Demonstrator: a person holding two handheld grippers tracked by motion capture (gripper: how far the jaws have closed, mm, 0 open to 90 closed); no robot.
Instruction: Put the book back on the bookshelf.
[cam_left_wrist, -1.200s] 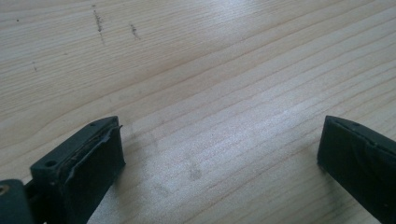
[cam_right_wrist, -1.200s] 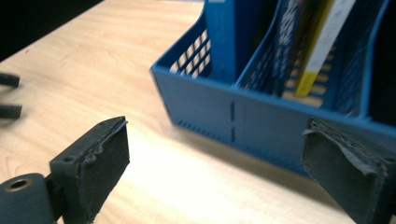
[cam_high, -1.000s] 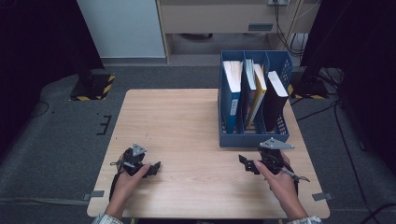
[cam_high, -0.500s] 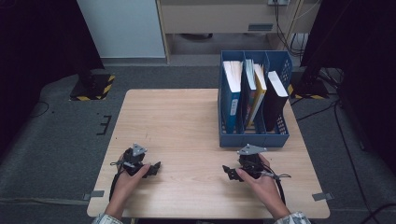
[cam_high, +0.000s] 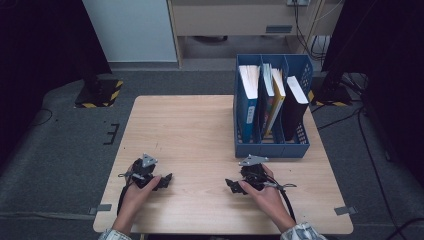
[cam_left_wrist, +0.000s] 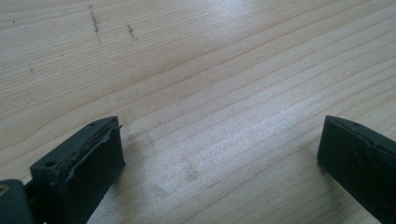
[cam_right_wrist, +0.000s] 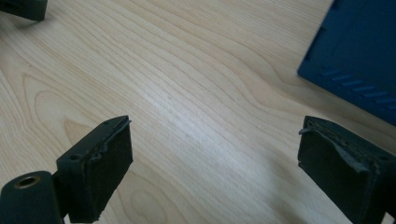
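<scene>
- one blue file rack (cam_high: 270, 149) stood at the right rear of the wooden table (cam_high: 195, 125); its blue corner (cam_right_wrist: 359, 56) also showed in the right gripper view.
- four books counted in the rack: a blue-spined one (cam_high: 248, 95), two thin ones (cam_high: 272, 92) leaning together, one black (cam_high: 295, 102), all standing on edge.
- two grippers, one per hand, both low over the near edge of the table, well apart.
- left gripper (cam_high: 167, 179) in the left hand (cam_high: 137, 192), near the left front; jaws spread wide, nothing between them, bare wood beneath (cam_left_wrist: 219, 154).
- right gripper (cam_high: 231, 185) in the right hand (cam_high: 265, 192), just in front of the rack, apart from it; jaws released, wide, empty (cam_right_wrist: 215, 154).
- both forearms came in from the bottom edge.
</scene>
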